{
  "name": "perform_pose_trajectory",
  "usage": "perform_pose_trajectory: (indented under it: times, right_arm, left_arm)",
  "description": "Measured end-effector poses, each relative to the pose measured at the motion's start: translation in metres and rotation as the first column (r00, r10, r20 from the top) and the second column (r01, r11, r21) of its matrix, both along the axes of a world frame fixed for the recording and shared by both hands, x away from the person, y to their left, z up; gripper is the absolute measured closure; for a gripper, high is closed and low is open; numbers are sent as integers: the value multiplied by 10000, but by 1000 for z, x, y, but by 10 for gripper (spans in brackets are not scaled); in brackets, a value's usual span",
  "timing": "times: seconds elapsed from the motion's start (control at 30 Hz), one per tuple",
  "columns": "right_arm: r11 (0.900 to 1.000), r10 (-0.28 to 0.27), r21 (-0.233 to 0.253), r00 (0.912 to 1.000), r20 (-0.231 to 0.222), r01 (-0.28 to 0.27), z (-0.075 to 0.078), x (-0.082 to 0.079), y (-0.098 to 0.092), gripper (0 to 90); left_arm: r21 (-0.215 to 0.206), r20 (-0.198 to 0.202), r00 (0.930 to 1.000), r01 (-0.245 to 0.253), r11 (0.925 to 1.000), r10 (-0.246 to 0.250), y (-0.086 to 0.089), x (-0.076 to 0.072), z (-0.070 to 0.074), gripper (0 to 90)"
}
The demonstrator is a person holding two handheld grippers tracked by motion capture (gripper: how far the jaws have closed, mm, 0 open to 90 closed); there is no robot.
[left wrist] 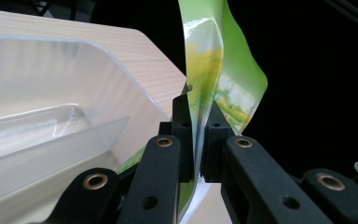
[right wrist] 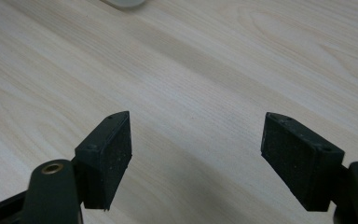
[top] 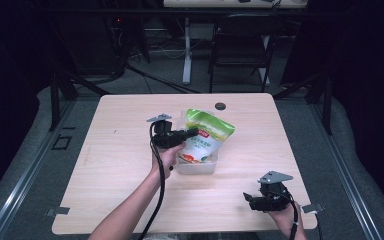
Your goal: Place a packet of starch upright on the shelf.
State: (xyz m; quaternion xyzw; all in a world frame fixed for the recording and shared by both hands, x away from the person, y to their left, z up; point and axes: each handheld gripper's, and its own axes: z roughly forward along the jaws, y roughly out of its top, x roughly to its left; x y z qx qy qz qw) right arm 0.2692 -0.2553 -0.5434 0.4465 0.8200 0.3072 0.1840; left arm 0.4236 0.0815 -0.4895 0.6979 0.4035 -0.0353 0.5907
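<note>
Left gripper (top: pixel 192 133) pinches the green pouch's (top: pixel 207 135) thin edge over a clear plastic tub (top: pixel 196 167); likely light, floppy, slippery; right gripper (top: pixel 249 197) gapes wide.

The person's left forearm reaches up from the bottom edge toward the middle, its hand (top: pixel 166 159) wrapped round the handle of the black two-jaw left claw (top: pixel 194 132), whose jaws stand pressed together and point to the right. The right hand (top: pixel 283 215) sits low at the near right corner, holding the black right claw (top: pixel 247 196) with its jaws spread wide and pointing left.
</note>
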Motion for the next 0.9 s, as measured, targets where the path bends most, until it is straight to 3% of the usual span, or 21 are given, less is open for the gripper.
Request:
perform_pose_trajectory:
  times: [0.1,0.17,0.23,0.27,0.3,0.33,0.4,0.43,0.5,0.6,0.63,0.7,0.8,0.83,0.87,0.9]
  right_arm:
    - [10000,38,-38,10000,0,-38,0,0,0,242]
    - [10000,6,27,10000,2,-6,0,0,-1,242]
    - [10000,2,-9,10000,-15,-2,1,-1,-1,242]
    - [10000,13,3,10000,-15,-13,0,0,-1,242]
    - [10000,12,3,10000,-26,-12,0,0,-1,241]
    - [10000,38,-47,10000,-35,-38,0,0,-1,242]
    - [10000,34,-44,10000,-45,-34,0,0,0,242]
    - [10000,36,-42,10000,-53,-36,0,0,0,242]
    - [10000,50,-21,10000,-52,-51,0,0,0,242]
    - [10000,37,4,9999,-100,-37,0,0,-1,241]
    - [10000,37,4,9999,-100,-37,0,0,-1,241]
    - [10000,47,22,9999,-105,-47,0,0,0,242]
    - [10000,22,47,10000,-80,-21,-1,0,0,242]
    - [10000,18,47,10000,-91,-18,-1,0,0,242]
    - [10000,19,20,9999,-99,-19,-1,0,0,242]
    - [10000,19,20,9999,-99,-19,-1,0,0,242]
  left_arm:
    - [470,174,9998,-2,9989,-6,-1,-1,1,858]
    - [1018,364,9993,48,9948,-86,-3,0,5,839]
    - [1688,520,9983,171,9855,-263,-6,1,8,808]
    - [1978,621,9953,610,9783,-746,-8,3,10,758]
    - [1978,621,9953,610,9783,-746,-8,3,10,736]
    - [2315,664,9936,742,9700,-918,-9,7,13,714]
    - [2353,633,9928,841,9683,-1016,-10,8,13,674]
    - [2582,692,9922,827,9626,-1038,-11,11,15,674]
    - [2870,751,9914,818,9544,-1076,-14,15,17,573]
    - [3081,778,9911,791,9481,-1080,-18,21,20,490]
    - [3081,778,9911,791,9481,-1080,-18,21,20,479]
    - [3339,806,9892,889,9384,-1224,-25,26,23,471]
    - [3557,972,9852,979,9295,-1410,-33,26,24,505]
    - [3785,1039,9831,1012,9201,-1509,-36,24,25,666]
    - [3929,1217,9806,947,9147,-1538,-39,22,25,723]
    - [3929,1217,9806,947,9147,-1538,-39,22,25,794]
